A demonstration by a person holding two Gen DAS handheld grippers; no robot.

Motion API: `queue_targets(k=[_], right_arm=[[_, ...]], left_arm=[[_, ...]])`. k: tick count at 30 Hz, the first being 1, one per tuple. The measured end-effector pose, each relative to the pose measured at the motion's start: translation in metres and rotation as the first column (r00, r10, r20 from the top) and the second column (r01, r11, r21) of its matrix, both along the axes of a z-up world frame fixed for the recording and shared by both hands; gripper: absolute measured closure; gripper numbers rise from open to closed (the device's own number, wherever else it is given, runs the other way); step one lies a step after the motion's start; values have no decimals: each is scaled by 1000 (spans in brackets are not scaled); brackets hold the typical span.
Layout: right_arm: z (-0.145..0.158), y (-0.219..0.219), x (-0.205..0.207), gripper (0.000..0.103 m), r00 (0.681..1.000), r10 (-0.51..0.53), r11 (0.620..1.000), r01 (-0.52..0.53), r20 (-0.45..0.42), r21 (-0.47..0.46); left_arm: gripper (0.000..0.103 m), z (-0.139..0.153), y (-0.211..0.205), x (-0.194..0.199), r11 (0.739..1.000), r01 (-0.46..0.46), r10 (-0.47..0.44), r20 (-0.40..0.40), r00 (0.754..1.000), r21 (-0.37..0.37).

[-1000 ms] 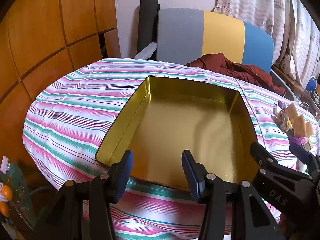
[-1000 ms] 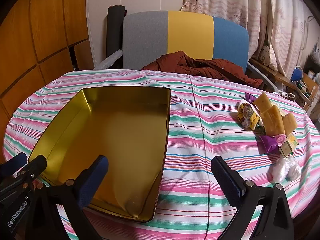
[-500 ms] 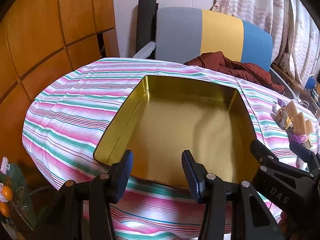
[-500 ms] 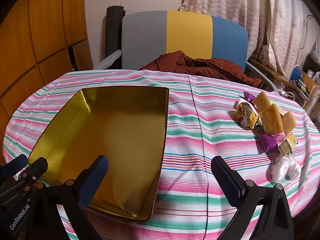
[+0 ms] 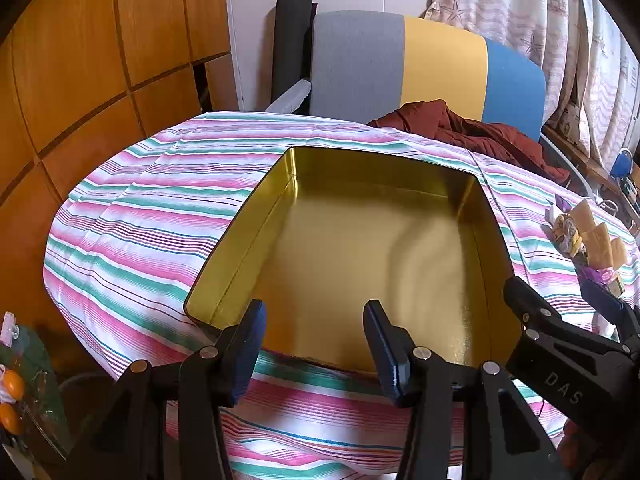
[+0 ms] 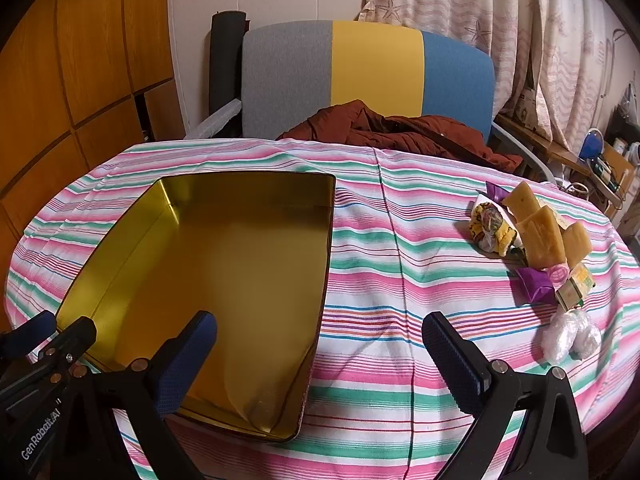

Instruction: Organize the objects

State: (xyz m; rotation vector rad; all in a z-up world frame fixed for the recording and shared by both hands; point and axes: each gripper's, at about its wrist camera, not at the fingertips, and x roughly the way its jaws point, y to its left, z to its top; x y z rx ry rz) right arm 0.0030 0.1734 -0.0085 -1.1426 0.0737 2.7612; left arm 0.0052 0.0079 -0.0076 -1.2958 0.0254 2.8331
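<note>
An empty gold tin (image 5: 240,236) (image 6: 116,240) lies on the striped tablecloth (image 6: 400,264). My left gripper (image 5: 314,312) hovers over the tin's near edge, open, with nothing between its blue pads. My right gripper (image 6: 319,322) stands wide open above the tin's near right corner, and its fingers hold nothing. A pile of wrapped snacks (image 6: 536,240) (image 5: 588,240) sits at the table's right side: yellow packets, purple wrappers, a small green box and a clear plastic bundle (image 6: 570,336). Each gripper shows in the other's view, the right gripper (image 5: 552,286) at the right and the left gripper (image 6: 64,324) at the lower left.
A chair (image 6: 360,72) with a grey, yellow and blue back stands behind the table, with a red-brown garment (image 6: 400,128) draped on its seat. Wooden panels (image 5: 100,60) line the left wall and curtains (image 6: 520,20) hang at the right. The round table's edge curves close on the left.
</note>
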Motion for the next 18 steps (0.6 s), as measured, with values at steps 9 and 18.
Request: queue_targets(k=[9,18], right_arm=[[0,4,1,0,1000,-7,1000,7,-5,-3],[6,19,6,0,999,-8,1000,7,-41,-25]], left_arm=[[52,-2,2,0,1000,7,-7,5,1000,4],[52,-8,12,1,999,37,-38,35,999,14]])
